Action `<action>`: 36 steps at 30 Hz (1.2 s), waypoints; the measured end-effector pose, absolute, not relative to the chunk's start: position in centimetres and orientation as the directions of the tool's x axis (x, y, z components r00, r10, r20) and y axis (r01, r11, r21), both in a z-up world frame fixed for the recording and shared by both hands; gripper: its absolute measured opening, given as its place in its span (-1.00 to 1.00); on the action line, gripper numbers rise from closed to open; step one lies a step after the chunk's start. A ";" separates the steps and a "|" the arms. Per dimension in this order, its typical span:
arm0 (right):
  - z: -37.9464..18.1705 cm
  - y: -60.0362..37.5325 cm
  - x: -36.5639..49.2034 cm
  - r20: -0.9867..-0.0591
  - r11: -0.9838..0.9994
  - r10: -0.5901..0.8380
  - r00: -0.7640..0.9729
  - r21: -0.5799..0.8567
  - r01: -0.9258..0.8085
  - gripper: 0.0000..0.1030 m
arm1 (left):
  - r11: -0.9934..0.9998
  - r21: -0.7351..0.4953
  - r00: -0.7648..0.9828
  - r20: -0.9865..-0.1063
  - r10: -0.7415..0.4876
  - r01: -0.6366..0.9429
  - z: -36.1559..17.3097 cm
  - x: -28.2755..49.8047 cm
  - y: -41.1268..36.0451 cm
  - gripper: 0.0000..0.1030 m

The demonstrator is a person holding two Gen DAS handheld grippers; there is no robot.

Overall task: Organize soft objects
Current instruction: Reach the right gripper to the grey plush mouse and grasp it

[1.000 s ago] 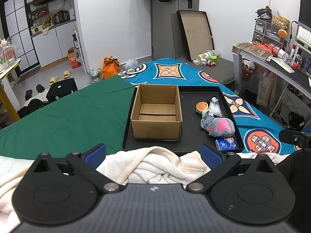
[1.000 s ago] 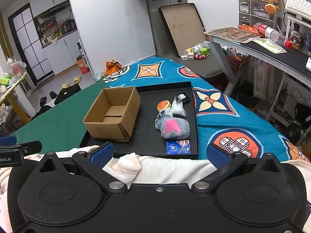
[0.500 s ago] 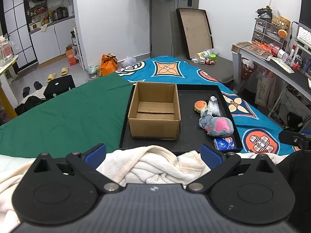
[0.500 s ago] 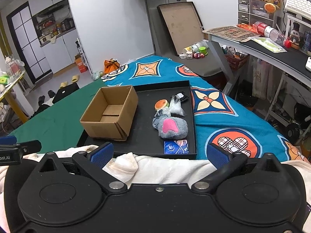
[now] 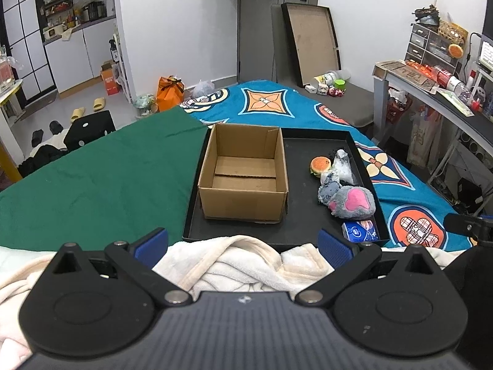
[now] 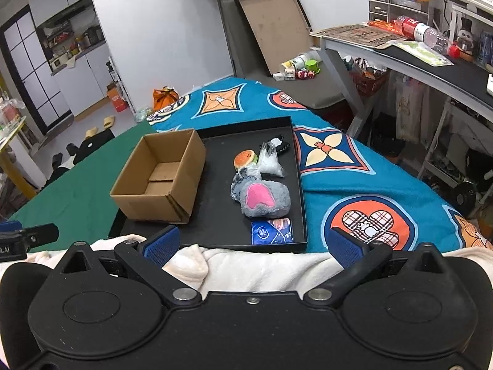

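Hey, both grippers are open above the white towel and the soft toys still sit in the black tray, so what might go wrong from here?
1. The grey plush lies against the small grey toy and the clear bag; a grab may drag them along.
2. The tissue pack lies flat in the black tray corner, hard to pinch.
3. The cardboard box looks light and may slide if bumped.

Lived-in home: kitchen cabinets [image 5: 77, 52] behind glass door, slippers [image 5: 99, 103] on floor, patterned blanket [image 6: 332, 154], cluttered desk [image 6: 400, 52].
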State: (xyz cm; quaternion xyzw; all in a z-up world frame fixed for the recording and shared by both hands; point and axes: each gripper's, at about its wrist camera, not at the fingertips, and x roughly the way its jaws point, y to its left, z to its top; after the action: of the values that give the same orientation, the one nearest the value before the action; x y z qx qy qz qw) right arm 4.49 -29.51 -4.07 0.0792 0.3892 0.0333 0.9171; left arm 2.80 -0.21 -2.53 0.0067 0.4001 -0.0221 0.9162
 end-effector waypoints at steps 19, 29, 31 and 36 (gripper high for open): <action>-8.5 -30.6 9.0 -0.767 0.977 0.160 0.622 0.213 0.012 1.00 | 0.992 -0.052 0.637 -0.770 0.036 -0.119 -5.9 9.7 2.2 0.98; -11.0 -31.2 11.5 -0.761 0.964 0.200 0.618 0.265 0.015 1.00 | 0.981 -0.061 0.621 -0.780 0.070 -0.187 -7.6 12.5 2.9 0.94; -11.4 -31.4 12.0 -0.759 0.961 0.202 0.619 0.276 0.024 1.00 | 0.979 -0.056 0.624 -0.778 0.081 -0.196 -8.0 13.0 3.2 0.94; -12.4 -31.6 13.4 -0.750 0.955 0.213 0.626 0.296 0.030 1.00 | 0.973 -0.052 0.615 -0.782 0.101 -0.225 -8.9 14.4 3.7 0.94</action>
State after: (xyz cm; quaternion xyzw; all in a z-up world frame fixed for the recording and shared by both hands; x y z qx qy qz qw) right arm 13.39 -31.61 -12.38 0.1416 0.4295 0.0515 0.8904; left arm 14.36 3.65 -8.91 -0.0727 0.4295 0.0910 0.8955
